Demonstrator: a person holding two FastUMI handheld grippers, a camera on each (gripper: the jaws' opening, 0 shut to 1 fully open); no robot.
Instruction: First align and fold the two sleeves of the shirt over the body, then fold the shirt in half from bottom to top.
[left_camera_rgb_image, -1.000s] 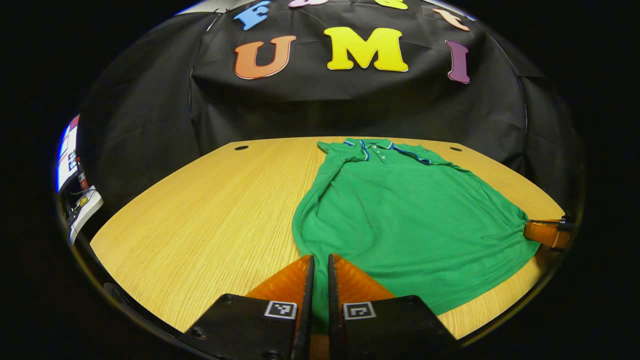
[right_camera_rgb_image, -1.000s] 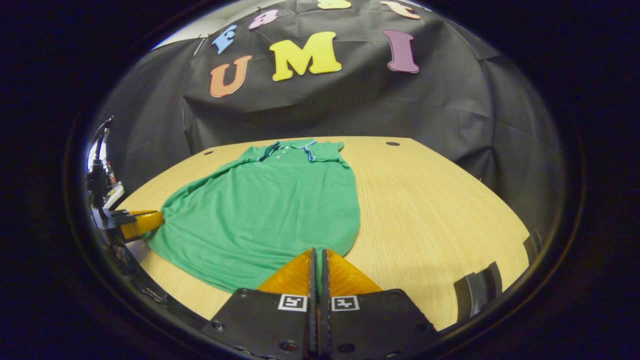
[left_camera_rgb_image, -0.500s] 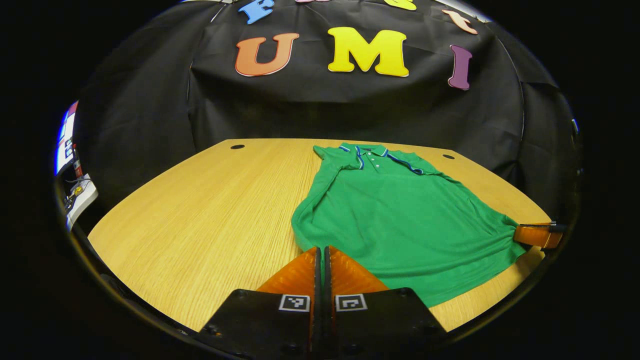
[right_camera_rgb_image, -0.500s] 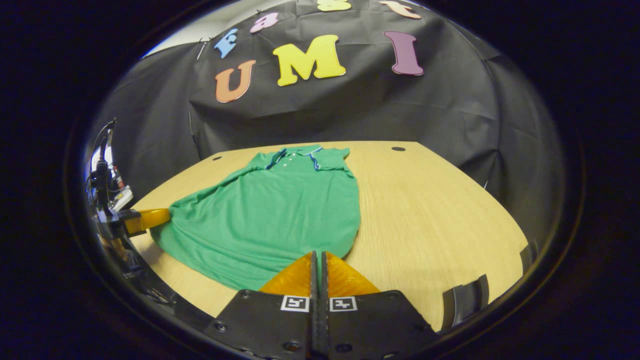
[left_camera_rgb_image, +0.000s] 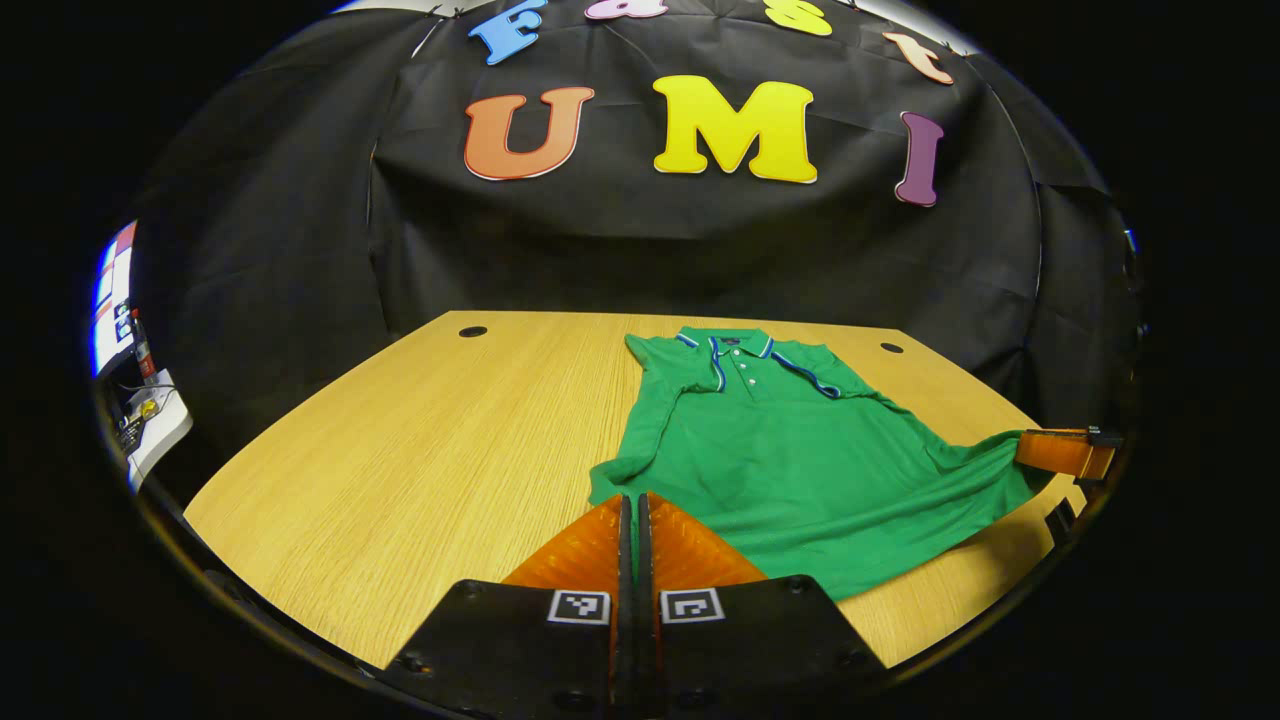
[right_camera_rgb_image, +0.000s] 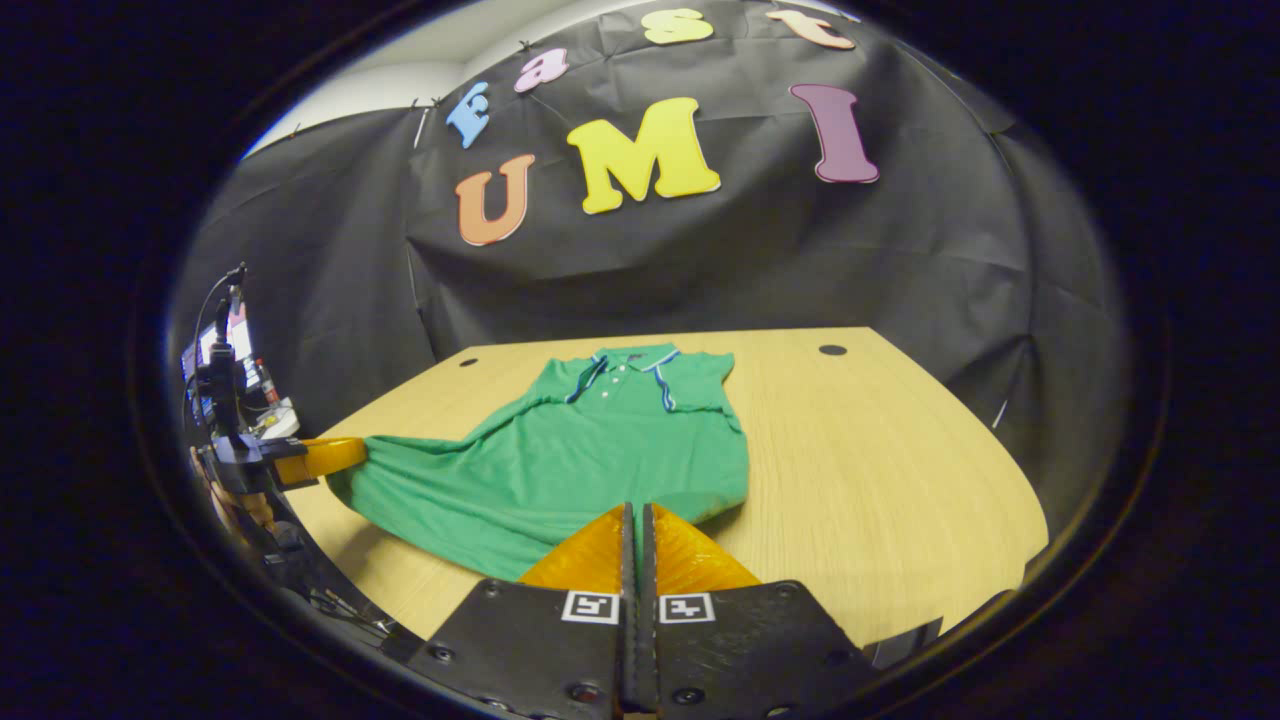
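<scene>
Green shirt (left_camera_rgb_image: 800, 450), one; two claws pinch its hem.

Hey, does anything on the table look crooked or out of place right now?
Nothing damaged. The green shirt isn't flat: both grippers pinch its bottom corners, lifting the hem off the table.

The shirt (left_camera_rgb_image: 800, 470) is a plain, solid green with no print across its body. Its collar (left_camera_rgb_image: 745, 350) is green as well, edged with a thin blue and white stripe, and the inside of the neck shows a dark patch. Small pale buttons (left_camera_rgb_image: 742, 367) run down the placket. The desk (left_camera_rgb_image: 420, 450) under it is a light yellowish wood tone with fine straight grain lines, and two small dark round holes (left_camera_rgb_image: 472, 331) mark its far edge. Each tool (left_camera_rgb_image: 630, 510) carries small black-and-white square markers (left_camera_rgb_image: 578, 606) on black housing.
</scene>
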